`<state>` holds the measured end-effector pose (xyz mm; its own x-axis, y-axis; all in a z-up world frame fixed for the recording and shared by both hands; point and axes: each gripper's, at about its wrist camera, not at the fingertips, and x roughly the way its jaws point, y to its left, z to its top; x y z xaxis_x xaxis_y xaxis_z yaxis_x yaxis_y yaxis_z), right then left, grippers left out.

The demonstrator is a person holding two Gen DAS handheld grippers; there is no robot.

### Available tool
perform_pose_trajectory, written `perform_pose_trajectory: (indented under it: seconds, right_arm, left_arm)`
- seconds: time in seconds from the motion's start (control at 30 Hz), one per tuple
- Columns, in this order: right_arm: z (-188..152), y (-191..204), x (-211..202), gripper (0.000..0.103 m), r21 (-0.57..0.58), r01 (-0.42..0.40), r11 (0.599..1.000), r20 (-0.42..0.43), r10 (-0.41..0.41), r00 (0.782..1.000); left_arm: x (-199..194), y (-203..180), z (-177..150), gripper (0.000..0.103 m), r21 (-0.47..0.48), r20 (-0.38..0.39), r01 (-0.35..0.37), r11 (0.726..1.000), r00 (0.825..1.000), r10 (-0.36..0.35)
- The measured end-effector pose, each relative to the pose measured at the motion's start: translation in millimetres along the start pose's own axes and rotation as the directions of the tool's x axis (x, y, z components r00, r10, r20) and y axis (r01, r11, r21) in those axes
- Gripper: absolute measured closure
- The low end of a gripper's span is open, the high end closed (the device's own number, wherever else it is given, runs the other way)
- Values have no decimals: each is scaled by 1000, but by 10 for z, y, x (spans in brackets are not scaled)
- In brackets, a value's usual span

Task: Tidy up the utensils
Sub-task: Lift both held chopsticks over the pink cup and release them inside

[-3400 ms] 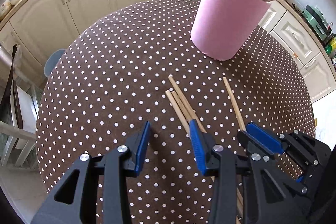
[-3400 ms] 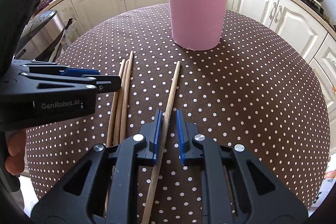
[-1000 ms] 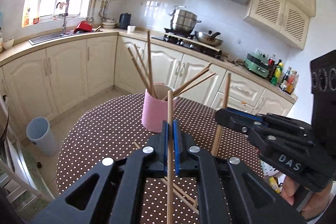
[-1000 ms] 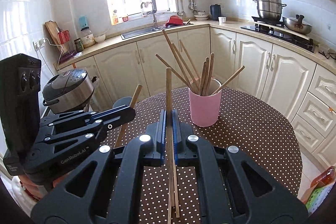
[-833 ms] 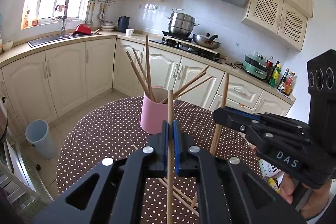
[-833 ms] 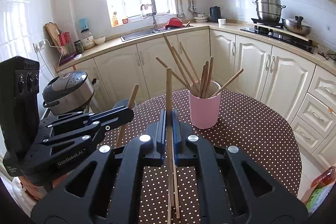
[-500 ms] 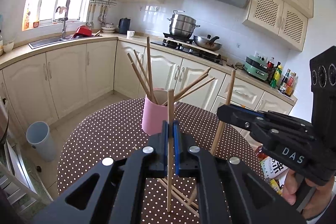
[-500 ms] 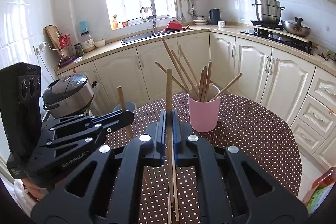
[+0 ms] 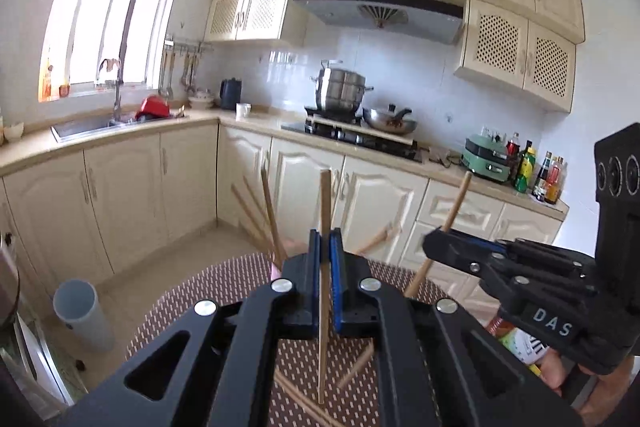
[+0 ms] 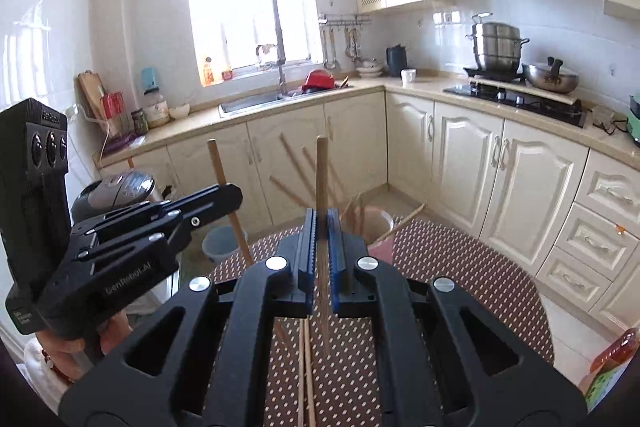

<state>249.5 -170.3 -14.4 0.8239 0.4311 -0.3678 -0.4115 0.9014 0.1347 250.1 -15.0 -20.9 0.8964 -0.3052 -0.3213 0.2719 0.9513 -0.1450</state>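
In my left wrist view, my left gripper (image 9: 325,279) sits at center frame, jaws closed on 1 upright chopstick (image 9: 325,203). Behind it, mostly hidden, the pink cup (image 9: 275,271) stands on the dotted table (image 9: 192,307), sticks fanning out of it. My right gripper (image 9: 434,247) enters from the right, clamped on a second, tilted chopstick (image 9: 454,207). Loose chopsticks (image 10: 304,367) lie on the table at the bottom center of my right wrist view, where the cup's rim shows blurred at center right.
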Motion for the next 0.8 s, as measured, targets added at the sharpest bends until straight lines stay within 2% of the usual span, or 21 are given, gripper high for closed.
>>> perform_pose_trajectory:
  seconds: [0.2, 0.47, 0.7, 0.8]
  right_arm:
    - [309, -72, -33, 97, -12, 30, 999, 77, -29, 997]
    - [619, -243, 165, 97, 4, 74, 997, 157, -74, 985]
    - [773, -336, 335, 97, 27, 88, 996, 214, -92, 973]
    - [781, -360, 416, 97, 32, 96, 995, 227, -101, 969]
  left_arm:
    - [135, -46, 324, 98, 22, 86, -34, 999, 996, 32]
    - [369, -90, 658, 98, 24, 177, -75, 997, 982, 70]
    - [586, -24, 736, 98, 5, 207, -88, 996, 975, 85]
    - [693, -13, 718, 98, 6, 200, -79, 997, 977, 76]
